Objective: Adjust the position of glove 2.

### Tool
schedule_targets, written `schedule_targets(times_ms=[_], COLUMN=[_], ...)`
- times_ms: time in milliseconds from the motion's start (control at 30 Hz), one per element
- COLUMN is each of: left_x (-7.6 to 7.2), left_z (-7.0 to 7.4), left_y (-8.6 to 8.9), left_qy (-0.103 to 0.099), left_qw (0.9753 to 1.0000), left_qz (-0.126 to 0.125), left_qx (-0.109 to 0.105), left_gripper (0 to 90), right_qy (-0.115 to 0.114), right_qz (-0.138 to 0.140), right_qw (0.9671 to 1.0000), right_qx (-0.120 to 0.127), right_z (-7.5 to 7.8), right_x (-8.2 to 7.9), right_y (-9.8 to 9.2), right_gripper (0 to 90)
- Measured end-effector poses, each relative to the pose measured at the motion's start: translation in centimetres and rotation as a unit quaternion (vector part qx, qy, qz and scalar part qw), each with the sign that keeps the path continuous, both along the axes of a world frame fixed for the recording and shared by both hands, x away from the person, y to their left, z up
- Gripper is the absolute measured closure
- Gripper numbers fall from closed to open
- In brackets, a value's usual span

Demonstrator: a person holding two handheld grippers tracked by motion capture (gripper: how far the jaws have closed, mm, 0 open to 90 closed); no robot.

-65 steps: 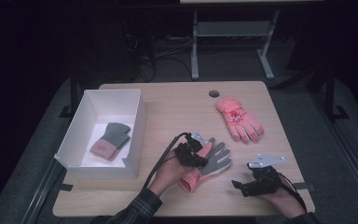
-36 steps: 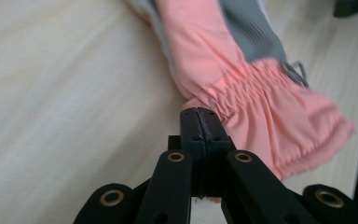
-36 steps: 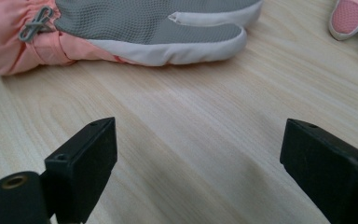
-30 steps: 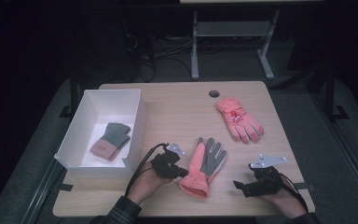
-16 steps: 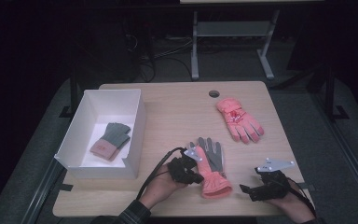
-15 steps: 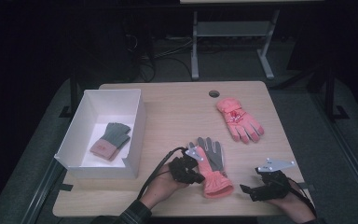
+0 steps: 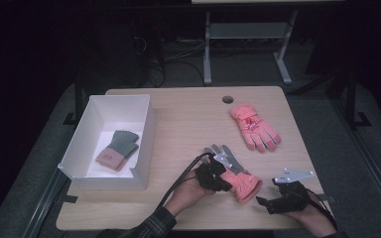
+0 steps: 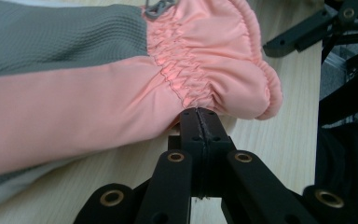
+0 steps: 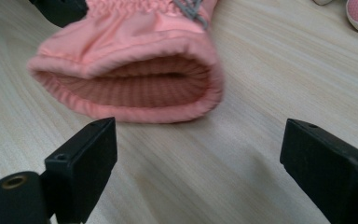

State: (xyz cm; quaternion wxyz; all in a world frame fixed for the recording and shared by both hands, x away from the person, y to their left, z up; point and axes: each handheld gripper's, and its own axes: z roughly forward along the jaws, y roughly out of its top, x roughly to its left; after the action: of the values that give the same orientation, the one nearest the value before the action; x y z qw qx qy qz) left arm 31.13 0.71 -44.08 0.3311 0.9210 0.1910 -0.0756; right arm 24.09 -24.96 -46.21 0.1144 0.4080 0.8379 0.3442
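Observation:
A pink glove with a grey palm [image 7: 239,181] lies near the table's front, fingers pointing to the far left and cuff toward my right gripper. My left gripper [image 7: 213,176] is at the glove's left side. Its jaws are pressed together on the fabric edge just below the gathered wrist [image 8: 199,116] of the glove [image 8: 121,84]. My right gripper [image 7: 267,202] rests on the table a short way right of the cuff. It stands open [image 9: 198,140], facing the cuff's open mouth [image 9: 135,70], and is not touching it.
A second pink glove [image 7: 254,127] lies at the back right. A white box [image 7: 146,134] at the left holds a grey and pink glove [image 7: 118,148]. A round hole [image 7: 227,99] sits near the table's far edge.
My left gripper took hold of the glove near the wrist and pulled it toward the front right, turning the cuff toward my right gripper. The right gripper has shifted slightly nearer the front edge.

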Motion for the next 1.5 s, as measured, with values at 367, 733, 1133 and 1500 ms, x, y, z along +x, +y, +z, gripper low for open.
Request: schedule_targets(times_ms=[367,733,1133,1500], left_x=[-0.7,-2.1,-3.4,-3.1], left_z=[0.6,0.2,-0.8,-1.0], left_y=[2.7,7.9,11.0,11.3], left_qy=[-0.023,-0.057,-0.061,-0.067], left_qw=[0.9996,0.9973,0.9944,0.9934], left_qz=[0.013,0.042,0.082,0.089], left_qx=[-0.003,0.017,0.025,0.029], left_gripper=[82.1,47.9,20.7,19.1], right_qy=[0.002,0.001,-0.012,-0.044], right_qz=[0.000,-0.010,-0.053,-0.090], right_qw=[1.0000,0.9999,0.9985,0.9950], right_qx=[-0.007,-0.007,0.001,-0.005], right_z=[0.0,0.8,2.2,3.9], right_x=[0.1,0.4,4.2,10.3], right_y=[-0.1,-1.0,-2.7,-2.4], right_gripper=[10.6,9.6,23.6,32.8])
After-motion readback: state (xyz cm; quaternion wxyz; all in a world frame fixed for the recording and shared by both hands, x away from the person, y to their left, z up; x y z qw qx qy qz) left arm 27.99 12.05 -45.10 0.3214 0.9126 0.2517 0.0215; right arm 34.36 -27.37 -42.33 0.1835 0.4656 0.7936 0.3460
